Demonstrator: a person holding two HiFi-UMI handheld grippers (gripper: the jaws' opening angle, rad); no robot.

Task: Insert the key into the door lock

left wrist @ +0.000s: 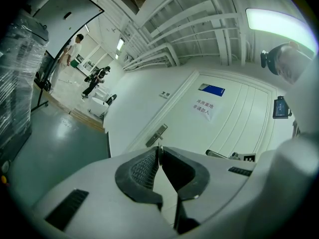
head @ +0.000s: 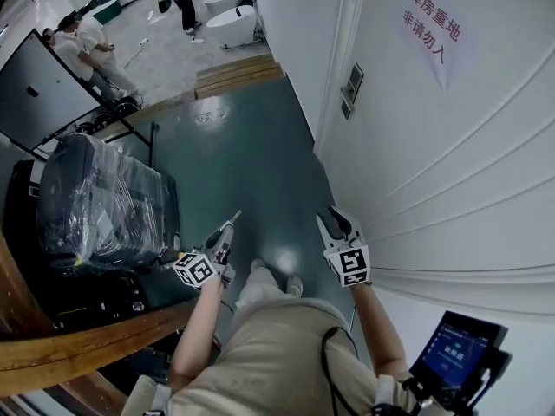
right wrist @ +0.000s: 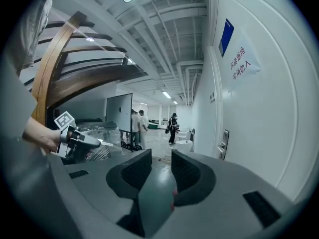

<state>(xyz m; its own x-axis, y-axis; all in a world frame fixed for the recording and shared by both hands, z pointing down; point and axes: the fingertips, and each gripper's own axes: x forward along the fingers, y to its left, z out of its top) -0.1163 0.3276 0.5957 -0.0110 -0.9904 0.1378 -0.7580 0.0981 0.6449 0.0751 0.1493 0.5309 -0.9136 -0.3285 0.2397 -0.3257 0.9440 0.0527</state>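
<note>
Both tongs short of the white panelled door [head: 451,154]; key in left.
Left tongs [left wrist: 159,150] pinched shut on thin silver key [left wrist: 158,156], edge-on. Right tongs [right wrist: 160,162] gape, empty. Grey metal door lock [head: 351,87] at 1 o'clock, well apart.

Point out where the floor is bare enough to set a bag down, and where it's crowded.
Bare: the teal floor between the plastic-wrapped case and the white door, from the shoes up to the wooden step. Crowded: the left side, with the case, the black screen and the wooden rail.
</note>
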